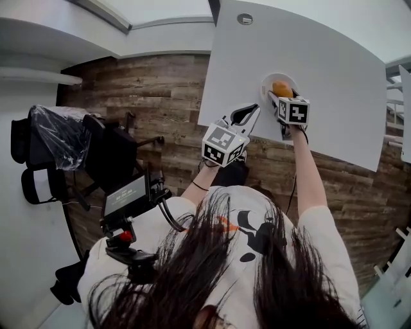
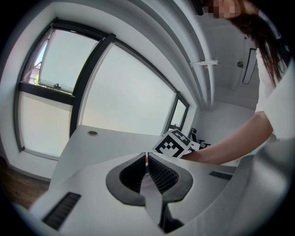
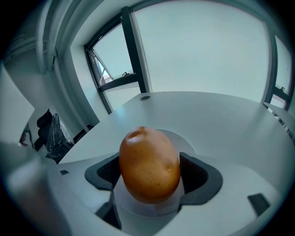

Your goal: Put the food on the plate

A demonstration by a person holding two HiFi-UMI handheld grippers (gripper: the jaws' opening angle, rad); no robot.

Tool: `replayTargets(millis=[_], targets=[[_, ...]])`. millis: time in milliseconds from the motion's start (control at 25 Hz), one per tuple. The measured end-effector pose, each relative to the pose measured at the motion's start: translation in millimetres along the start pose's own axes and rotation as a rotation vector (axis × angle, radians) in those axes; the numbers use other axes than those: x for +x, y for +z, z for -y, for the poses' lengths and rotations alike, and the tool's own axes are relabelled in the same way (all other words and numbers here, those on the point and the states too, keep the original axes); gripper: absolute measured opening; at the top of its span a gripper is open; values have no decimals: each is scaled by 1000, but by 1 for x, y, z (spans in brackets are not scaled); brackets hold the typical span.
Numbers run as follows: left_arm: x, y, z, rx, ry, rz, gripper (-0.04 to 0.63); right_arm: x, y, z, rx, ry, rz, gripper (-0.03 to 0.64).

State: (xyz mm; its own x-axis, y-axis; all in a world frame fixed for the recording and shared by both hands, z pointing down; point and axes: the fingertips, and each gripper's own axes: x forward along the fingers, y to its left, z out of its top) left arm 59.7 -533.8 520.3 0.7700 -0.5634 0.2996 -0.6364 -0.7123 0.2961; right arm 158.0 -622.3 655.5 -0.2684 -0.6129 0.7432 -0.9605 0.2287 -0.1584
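Note:
An orange-brown potato (image 3: 149, 163) sits between the dark pads (image 3: 199, 173) of my right gripper (image 3: 150, 169), which is shut on it. The potato (image 1: 282, 88) is over the round white plate (image 1: 266, 82) on the white table (image 1: 334, 77); I cannot tell whether it touches the plate. The plate's rim (image 3: 185, 138) shows just behind the potato. My left gripper (image 1: 252, 110) hovers at the table's near edge, left of the plate, its jaws together with nothing between them (image 2: 146, 161). The right gripper's marker cube (image 2: 177, 144) shows past them.
The table has a round cable grommet (image 1: 244, 18) at its far side. Wooden floor (image 1: 154, 90) lies to the left, with black chairs (image 1: 61, 138) and a camera rig with a small screen (image 1: 126, 196) near the person's shoulder. Large windows (image 3: 203, 50) stand behind the table.

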Motion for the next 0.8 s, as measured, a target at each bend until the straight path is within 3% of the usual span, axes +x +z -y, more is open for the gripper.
replayTargets(millis=[360,800], targets=[[-4,10,-1,12,5,17,6,-16,0,2,57,-6,27,370],[-28,16,17,17,-15,62,6,-79,5,-23,153,9,180,370]])
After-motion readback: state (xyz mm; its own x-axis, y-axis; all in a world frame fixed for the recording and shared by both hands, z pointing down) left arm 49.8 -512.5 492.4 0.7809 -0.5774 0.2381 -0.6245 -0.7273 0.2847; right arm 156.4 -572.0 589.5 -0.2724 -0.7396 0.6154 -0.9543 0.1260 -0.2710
